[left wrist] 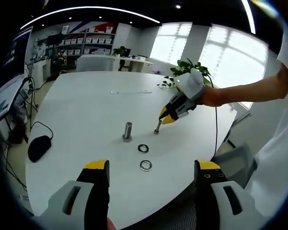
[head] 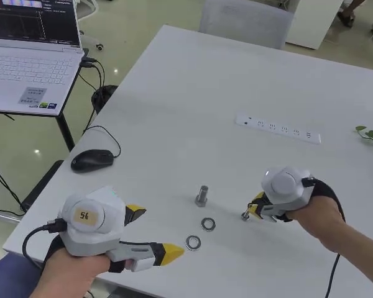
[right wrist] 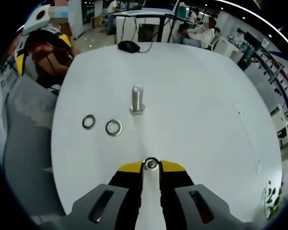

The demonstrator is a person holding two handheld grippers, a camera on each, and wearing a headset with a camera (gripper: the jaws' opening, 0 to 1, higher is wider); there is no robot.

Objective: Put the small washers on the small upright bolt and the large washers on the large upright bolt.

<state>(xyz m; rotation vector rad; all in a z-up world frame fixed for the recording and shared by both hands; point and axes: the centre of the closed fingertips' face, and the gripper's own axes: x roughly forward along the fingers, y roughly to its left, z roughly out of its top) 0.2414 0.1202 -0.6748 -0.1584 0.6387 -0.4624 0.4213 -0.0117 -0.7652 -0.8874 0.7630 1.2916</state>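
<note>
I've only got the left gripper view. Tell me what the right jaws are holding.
Observer: In the right gripper view the right gripper is closed on a small round metal piece. I can't tell whether that's a washer or the top of the small bolt.
Operator: Report what lies ahead of those jaws.
Observer: The large bolt stands upright straight ahead, apart from them, with two loose washers to its left in that view.
Operator: Now place my left gripper.
Observer: The head view has the left gripper open at the near edge of the table, one yellow tip close to the nearer washer, not touching.
</note>
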